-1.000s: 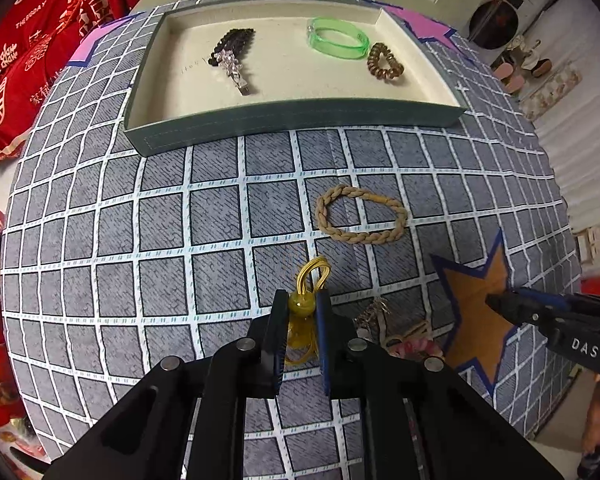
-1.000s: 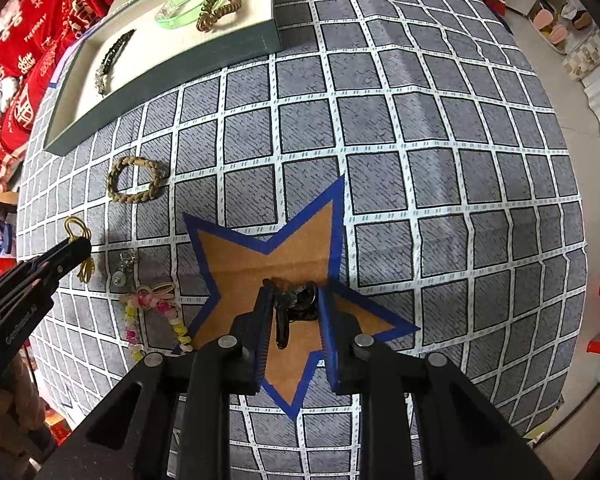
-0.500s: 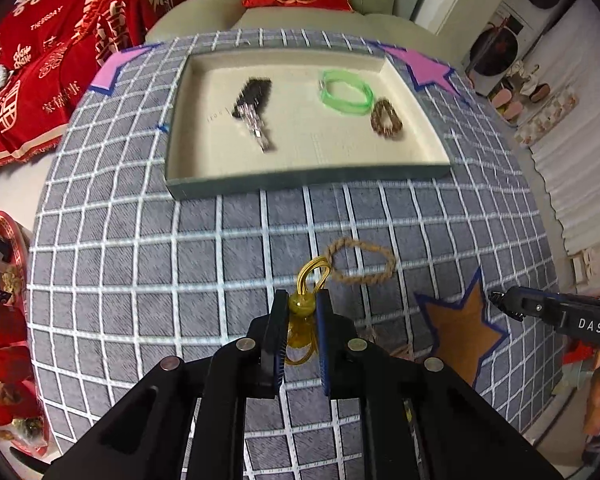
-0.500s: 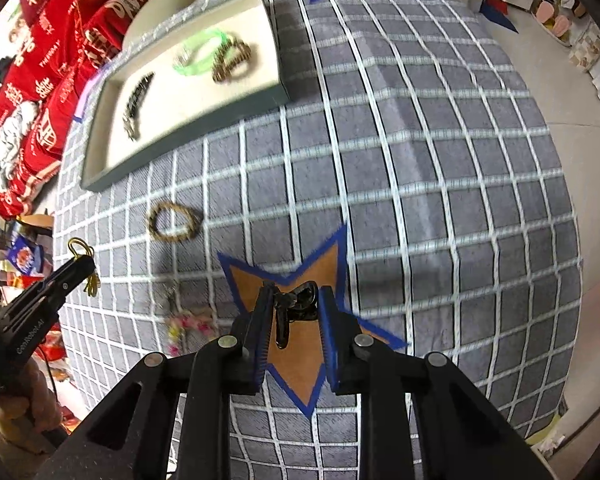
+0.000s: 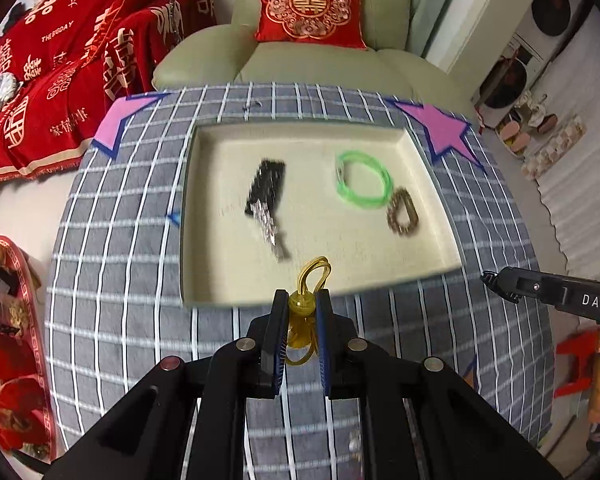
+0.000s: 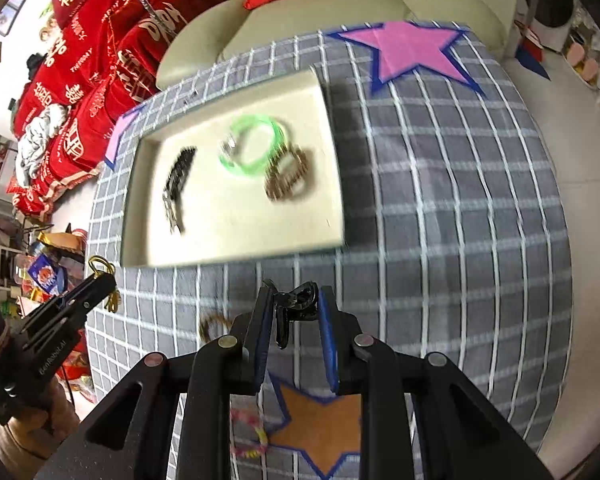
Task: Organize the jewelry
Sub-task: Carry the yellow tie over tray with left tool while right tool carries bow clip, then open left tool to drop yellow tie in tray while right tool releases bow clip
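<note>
My left gripper [image 5: 302,300] is shut on a yellow bead hair tie [image 5: 305,303], held in the air just before the near rim of the cream tray [image 5: 204,280]. The tray holds a black bracelet [image 5: 266,196], a green bangle [image 5: 362,179] and a brown hair coil [image 5: 402,212]. My right gripper [image 6: 294,300] is shut on a black hair clip [image 6: 294,308], raised above the checked cloth short of the tray [image 6: 236,256]. The left gripper also shows in the right wrist view [image 6: 96,280].
A braided rope bracelet [image 6: 212,324] and a pastel bead bracelet [image 6: 248,432] lie on the cloth near the orange star [image 6: 320,420]. Pink stars [image 5: 440,128] mark the far corners. A sofa [image 5: 300,60] with red cushions stands behind the table.
Both grippers rose from the cloth and moved forward toward the tray, each carrying its item. The tray now sits much closer in both views.
</note>
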### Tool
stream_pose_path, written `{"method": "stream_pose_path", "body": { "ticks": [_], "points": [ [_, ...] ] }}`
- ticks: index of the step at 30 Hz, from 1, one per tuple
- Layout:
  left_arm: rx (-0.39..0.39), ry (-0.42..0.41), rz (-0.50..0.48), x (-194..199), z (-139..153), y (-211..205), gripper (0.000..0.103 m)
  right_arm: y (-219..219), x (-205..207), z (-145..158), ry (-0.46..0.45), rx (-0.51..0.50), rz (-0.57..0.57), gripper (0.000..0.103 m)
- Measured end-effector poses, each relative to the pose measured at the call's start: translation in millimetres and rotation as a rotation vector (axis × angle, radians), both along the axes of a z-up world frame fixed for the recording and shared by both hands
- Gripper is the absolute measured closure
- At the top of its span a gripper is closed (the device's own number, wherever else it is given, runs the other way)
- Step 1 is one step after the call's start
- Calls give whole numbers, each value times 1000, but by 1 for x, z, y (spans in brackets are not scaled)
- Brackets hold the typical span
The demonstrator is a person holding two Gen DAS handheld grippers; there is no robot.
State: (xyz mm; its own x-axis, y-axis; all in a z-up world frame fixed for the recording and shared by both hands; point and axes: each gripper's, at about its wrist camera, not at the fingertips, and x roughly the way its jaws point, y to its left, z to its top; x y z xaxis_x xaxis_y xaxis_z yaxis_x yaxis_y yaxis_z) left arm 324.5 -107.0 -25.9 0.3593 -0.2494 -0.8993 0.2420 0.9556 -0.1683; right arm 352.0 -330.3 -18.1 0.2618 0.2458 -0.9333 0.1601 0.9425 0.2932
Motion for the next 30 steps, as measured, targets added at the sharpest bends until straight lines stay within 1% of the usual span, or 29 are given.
{"method": "stream_pose_path", "body": {
  "ticks": [7,13,19,26,30],
  "points": [
    [8,13,22,49,-12,-16,82,9,57,-6,-24,-6,55,79],
    [21,26,19,73,-27,-32,82,15,92,-22,-15,-2,75,79],
    [52,39,15,88,-43,-47,82,15,114,-37,-4,1,77,79],
    [123,48,17,104,-67,-57,81,12,140,-53,1,-16,78,79],
    [155,54,9,106,-77,-61,81,12,146,-64,10,-18,71,79]
  ]
}}
